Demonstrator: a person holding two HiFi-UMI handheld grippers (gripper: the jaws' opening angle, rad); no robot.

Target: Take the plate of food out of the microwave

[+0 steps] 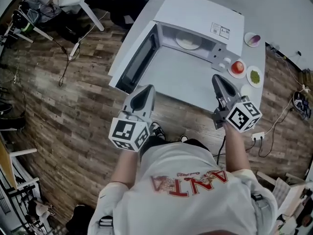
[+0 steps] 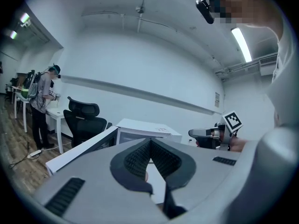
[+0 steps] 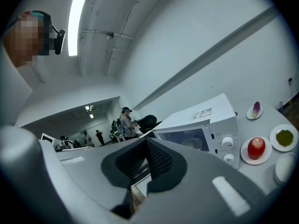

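the microwave [image 1: 205, 13] sits on the white table [image 1: 186, 84] with its door [image 1: 139, 62] swung wide to the left, so the opening step looks done and the job in hand is the reach for the plate. the plate [image 1: 188, 42] is still inside, on the cavity floor and a little toward the back. it looks pale, and i can't make out what food is on it. the person stands at the near edge of the table with both tools held out in front and well short of the opening. the left gripper [image 1: 149, 89] points toward the door side with its jaws clenched together and nothing between them. the right gripper [image 1: 216, 79] points at the control-panel side, its jaws pressed closed too and empty. from the right gripper view the plate [image 3: 193, 143] shows plainly through the open front. just right of the microwave are small saucers, one with a red fruit [image 1: 237, 67], one with something green [image 1: 255, 76], and one with a purple piece [image 1: 253, 39]. i'd say the next move calls for at least one pair of jaws to spread, go in low and level through the opening, and take the plate by its rim. the right tool would need to stay off the saucers, and the plate should be kept flat as it is drawn out.
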